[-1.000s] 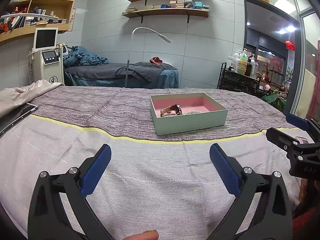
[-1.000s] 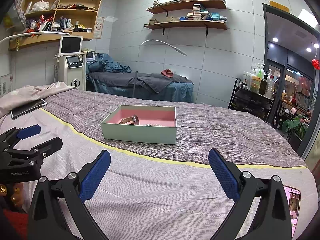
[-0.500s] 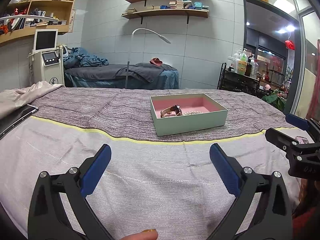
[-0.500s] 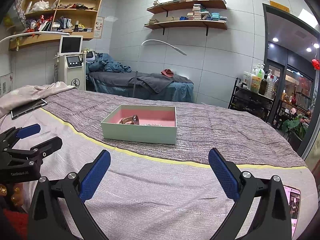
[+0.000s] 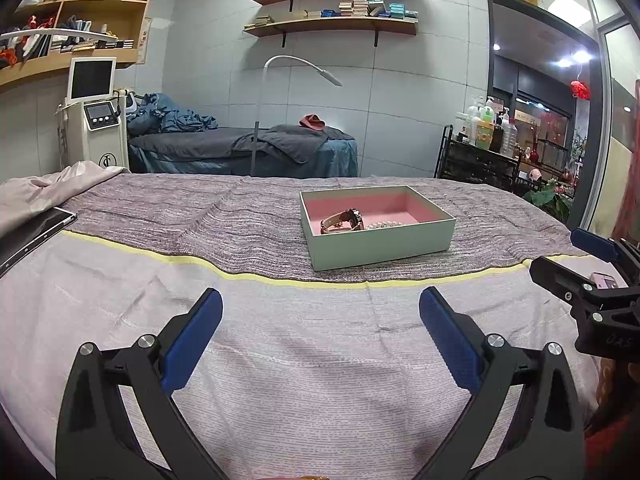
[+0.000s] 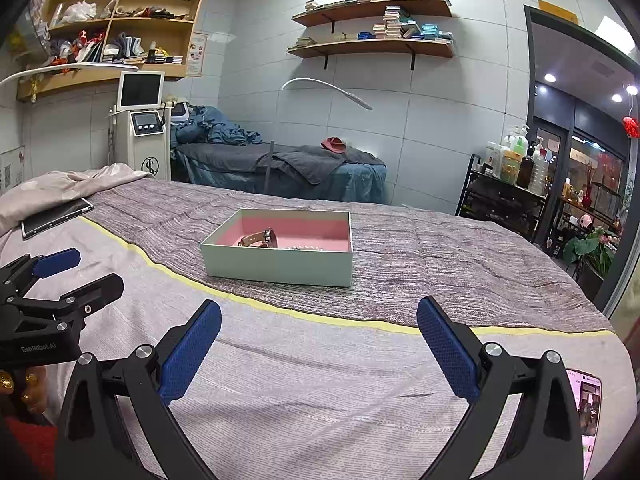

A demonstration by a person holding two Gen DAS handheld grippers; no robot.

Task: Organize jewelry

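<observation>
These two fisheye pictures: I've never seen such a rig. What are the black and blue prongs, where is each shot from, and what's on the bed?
Each picture comes from a camera mounted on a hand-held claw, looking forward along its two blue-padded fingers. One shows the left claw, the other the right claw; each also catches the other claw at its edge. Both are open and hold nothing. Ahead, on the blanket, sits a pale green box with a pink lining, holding a watch and a pearl strand. A tablet lies far left, a phone near right.
</observation>
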